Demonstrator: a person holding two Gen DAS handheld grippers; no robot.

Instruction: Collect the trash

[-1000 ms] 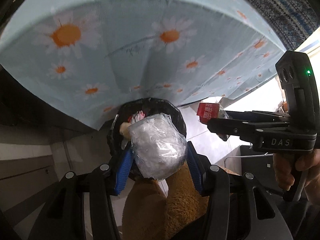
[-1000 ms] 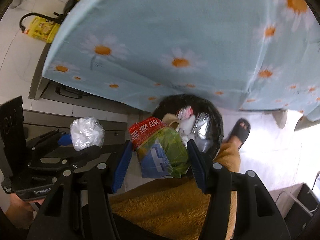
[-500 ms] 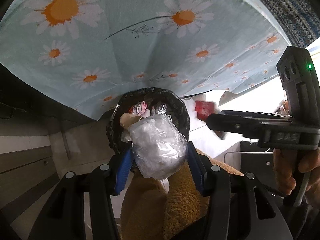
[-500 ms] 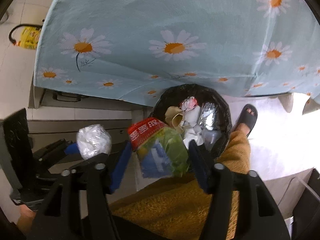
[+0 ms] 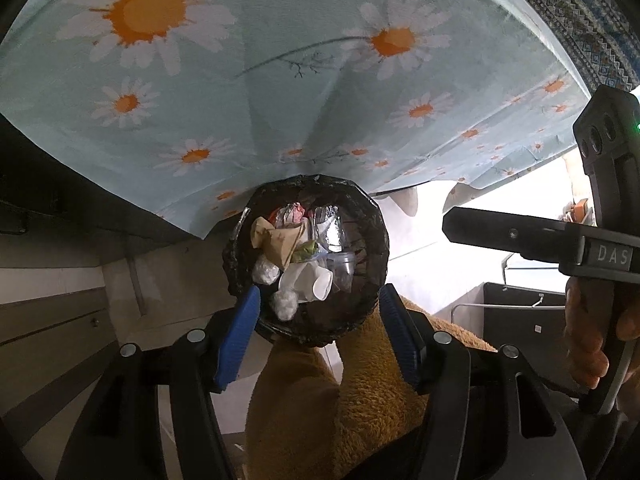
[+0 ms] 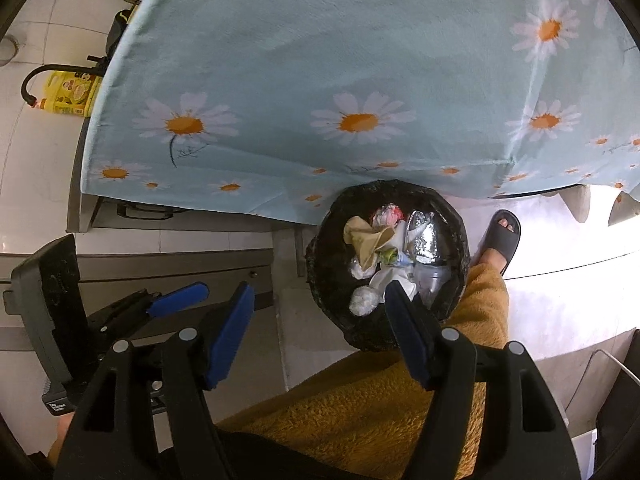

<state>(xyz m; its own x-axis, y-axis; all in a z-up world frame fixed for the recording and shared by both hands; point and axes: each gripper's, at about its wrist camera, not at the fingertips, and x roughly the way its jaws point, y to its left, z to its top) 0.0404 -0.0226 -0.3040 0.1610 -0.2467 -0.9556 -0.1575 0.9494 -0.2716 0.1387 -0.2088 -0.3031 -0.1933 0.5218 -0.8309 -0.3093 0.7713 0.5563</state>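
now both your claws hang empty over the bin [image 5: 240, 264]: left gripper [image 5: 318, 330] opening, right gripper [image 6: 320, 330] wide. the trash [image 5: 304, 256] lies inside it. next, i'd judge, find more litter.

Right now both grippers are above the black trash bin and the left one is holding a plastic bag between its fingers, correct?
Not quite. The left gripper holds nothing: the left wrist view shows its jaws opening, empty, above the black trash bin. The right gripper is above it too.
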